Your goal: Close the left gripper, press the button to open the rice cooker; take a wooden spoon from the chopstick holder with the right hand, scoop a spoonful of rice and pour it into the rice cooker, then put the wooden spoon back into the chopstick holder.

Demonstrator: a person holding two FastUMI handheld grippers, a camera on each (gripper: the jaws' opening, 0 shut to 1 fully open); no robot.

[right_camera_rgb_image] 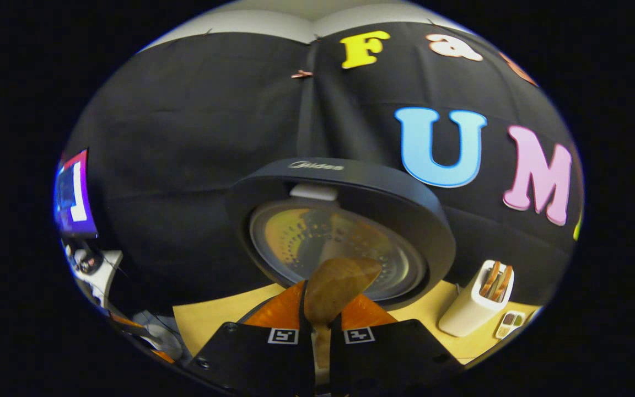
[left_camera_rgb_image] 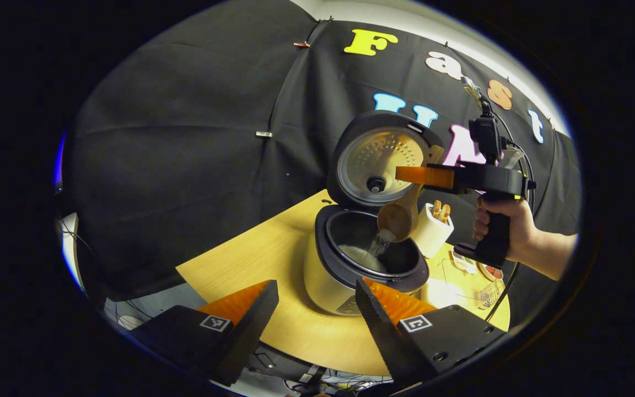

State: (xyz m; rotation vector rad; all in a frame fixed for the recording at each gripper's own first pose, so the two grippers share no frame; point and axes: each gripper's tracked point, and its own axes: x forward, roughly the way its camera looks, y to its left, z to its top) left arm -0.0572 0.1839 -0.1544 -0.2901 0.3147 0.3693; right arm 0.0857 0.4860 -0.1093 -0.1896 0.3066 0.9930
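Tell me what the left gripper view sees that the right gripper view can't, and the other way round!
Left gripper view alone: rice pouring off the wooden spoon into the pot, the hand holding the right gripper, and the open left gripper.

Right gripper view alone: a lit screen at the left edge.

Both: the rice cooker's raised lid, the spoon clamped in the right gripper, the white chopstick holder and the yellow table.

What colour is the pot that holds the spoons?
White. The chopstick holder stands on the table beside the rice cooker; it shows best in the right gripper view.
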